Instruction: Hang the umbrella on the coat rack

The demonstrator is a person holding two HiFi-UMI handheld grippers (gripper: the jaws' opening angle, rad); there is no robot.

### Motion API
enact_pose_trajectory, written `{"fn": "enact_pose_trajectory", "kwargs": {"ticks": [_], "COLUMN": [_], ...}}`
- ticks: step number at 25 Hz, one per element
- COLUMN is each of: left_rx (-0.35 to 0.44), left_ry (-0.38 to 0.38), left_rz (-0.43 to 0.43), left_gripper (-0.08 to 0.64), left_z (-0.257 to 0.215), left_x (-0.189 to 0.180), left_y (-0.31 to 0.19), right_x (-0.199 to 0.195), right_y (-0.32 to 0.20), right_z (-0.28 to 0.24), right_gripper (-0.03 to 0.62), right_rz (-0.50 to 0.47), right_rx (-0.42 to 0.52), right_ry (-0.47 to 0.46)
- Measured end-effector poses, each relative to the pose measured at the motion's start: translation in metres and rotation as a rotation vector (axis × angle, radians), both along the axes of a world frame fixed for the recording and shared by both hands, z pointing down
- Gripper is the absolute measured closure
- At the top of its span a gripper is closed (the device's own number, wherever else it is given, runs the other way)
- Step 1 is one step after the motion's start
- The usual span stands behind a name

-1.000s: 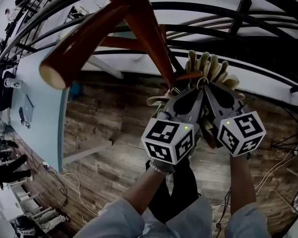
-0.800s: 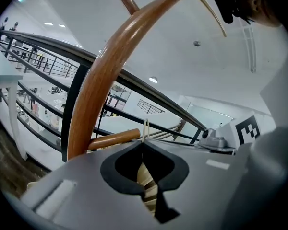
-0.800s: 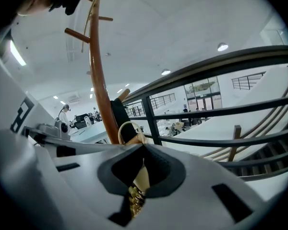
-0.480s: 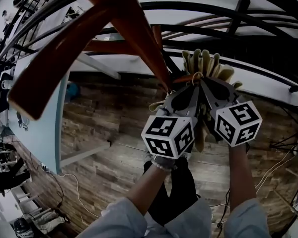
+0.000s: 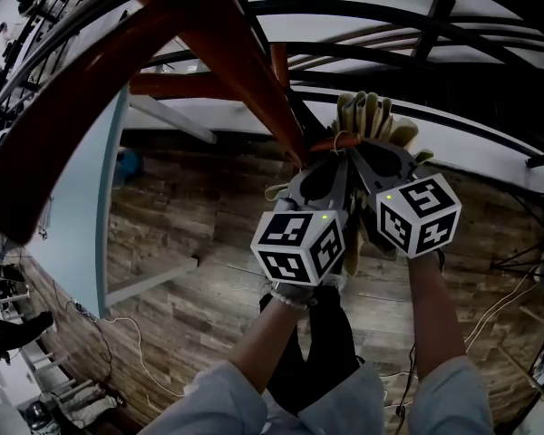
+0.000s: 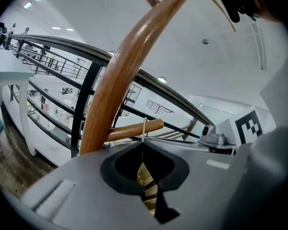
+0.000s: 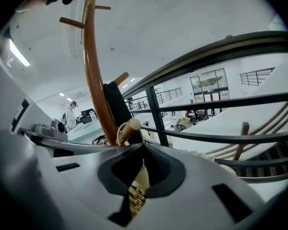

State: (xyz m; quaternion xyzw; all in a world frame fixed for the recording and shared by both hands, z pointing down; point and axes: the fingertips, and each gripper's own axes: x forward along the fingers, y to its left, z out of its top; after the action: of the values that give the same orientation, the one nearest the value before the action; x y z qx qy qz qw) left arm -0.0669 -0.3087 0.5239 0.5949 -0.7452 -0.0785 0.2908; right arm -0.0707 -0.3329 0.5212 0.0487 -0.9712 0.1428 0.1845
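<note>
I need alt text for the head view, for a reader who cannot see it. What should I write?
The left hand-held gripper and the right hand-held gripper meet tip to tip, both shut on the cream folded umbrella, holding it at a short peg of the reddish-brown wooden coat rack. A brown plank floor lies below.

Right gripper (image 7: 144, 150) jaws pinched together on cream umbrella strap (image 7: 119, 132); strap loops round wooden peg (image 7: 132, 125) of curved coat rack (image 7: 90, 71). Black railing (image 7: 156, 114) behind.
</note>
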Motion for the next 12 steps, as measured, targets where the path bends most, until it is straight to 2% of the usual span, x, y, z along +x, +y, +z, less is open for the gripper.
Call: {"fn": "enact_pose_trajectory", "kwargs": {"ticks": [12], "left_rx": [-0.050], "left_ry": [-0.044], "left_rz": [-0.026], "left_gripper": [0.551], "left_z": [0.025], "left_x": [-0.022], "left_y": [0.014], "right_x": [-0.023], "right_y": [0.017], "right_z": [0.024], "right_gripper": [0.588], "right_rz": [-0.058], "right_rx": [0.022], "right_ry": [0.038]}}
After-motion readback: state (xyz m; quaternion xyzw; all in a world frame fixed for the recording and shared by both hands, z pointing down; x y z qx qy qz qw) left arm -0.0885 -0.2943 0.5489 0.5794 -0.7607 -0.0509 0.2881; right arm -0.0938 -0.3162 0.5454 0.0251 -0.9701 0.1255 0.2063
